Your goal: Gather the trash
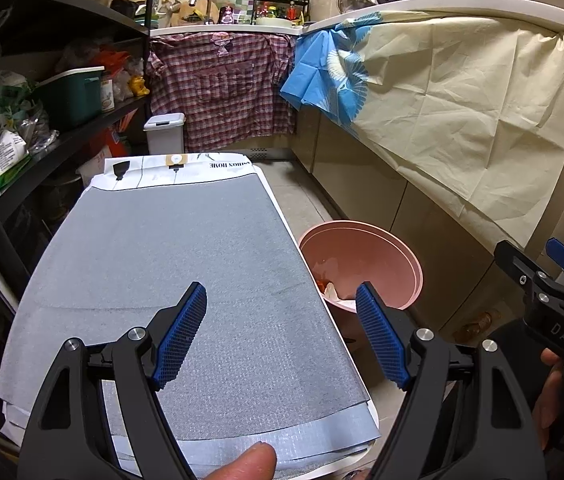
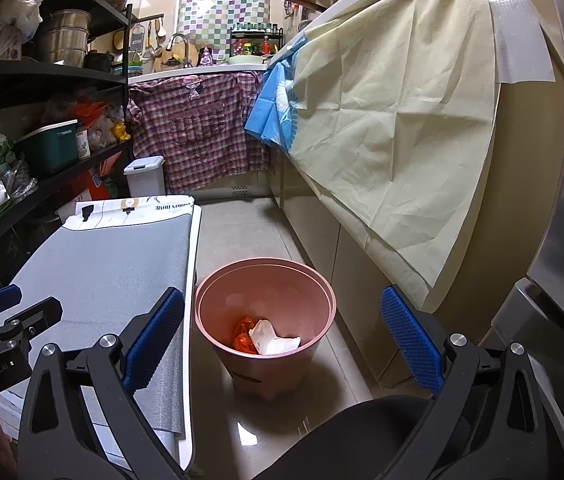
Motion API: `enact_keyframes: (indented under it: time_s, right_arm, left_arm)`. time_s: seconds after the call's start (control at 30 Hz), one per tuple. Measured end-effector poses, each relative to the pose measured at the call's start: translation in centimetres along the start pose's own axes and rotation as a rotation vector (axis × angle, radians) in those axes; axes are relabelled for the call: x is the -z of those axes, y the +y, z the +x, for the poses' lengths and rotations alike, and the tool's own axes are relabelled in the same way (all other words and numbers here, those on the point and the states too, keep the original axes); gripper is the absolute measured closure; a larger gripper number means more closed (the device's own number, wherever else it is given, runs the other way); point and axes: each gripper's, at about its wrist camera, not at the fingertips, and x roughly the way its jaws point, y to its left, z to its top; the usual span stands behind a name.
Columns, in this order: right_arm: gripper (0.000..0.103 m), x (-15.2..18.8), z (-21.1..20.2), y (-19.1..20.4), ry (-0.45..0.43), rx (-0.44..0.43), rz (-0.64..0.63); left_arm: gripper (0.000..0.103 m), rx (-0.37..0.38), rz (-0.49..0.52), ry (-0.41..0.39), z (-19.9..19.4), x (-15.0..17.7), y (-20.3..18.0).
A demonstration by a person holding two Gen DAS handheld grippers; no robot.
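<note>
Both claws stood apart and empty: left claw (image 1: 282,336) above the tabletop (image 1: 161,248), right claw (image 2: 282,340) above the bin (image 2: 241,280) holding paper (image 2: 269,338)

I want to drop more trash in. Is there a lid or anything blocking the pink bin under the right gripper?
Nothing visible does. The pink bin stands open on the floor beside the table, with no lid. Only an orange wrapper and a white tissue lie at its bottom. The right gripper is open and empty above it.
</note>
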Motion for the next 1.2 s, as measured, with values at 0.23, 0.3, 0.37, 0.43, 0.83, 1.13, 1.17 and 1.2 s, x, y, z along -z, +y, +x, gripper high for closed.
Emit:
enact_keyframes:
  time_s: [0.23,0.3,0.37,0.43,0.83,1.13,1.17,1.2]
  right_arm:
    - [0.006,-0.03,0.03,0.02,0.0,0.0,-0.003]
    - [0.006,0.04,-0.02,0.1,0.0,0.001,-0.005]
    - [0.006,0.08,-0.02,0.22,0.0,0.001,-0.009]
    - [0.006,0.11,-0.05,0.26,-0.001,0.002,-0.009]
    - [0.006,0.16,-0.06,0.34,-0.001,0.0,-0.008]
    - [0.006,0.19,-0.07,0.36,-0.001,0.001,-0.008]
    - [0.006,0.2,-0.08,0.38,-0.001,0.002,-0.008]
    - [0.006,0.21,-0.08,0.41,-0.001,0.002,-0.008]
  left_arm:
    - [0.028,0.007,0.006,0.006,0.14,0.11,-0.2]
    - [0.028,0.009,0.008,0.006,0.12,0.09,-0.25]
    - [0.028,0.011,0.009,0.006,0.04,0.13,-0.27]
    - [0.028,0.013,0.009,0.006,0.09,0.13,-0.3]
    - [0.028,0.017,0.017,0.005,0.2,0.21,-0.54]
    - [0.028,0.018,0.021,0.004,0.11,0.31,-0.6]
    - [0.028,0.018,0.021,0.005,0.11,0.32,-0.6]
    - [0.028,0.018,0.022,0.004,0.09,0.33,-0.6]
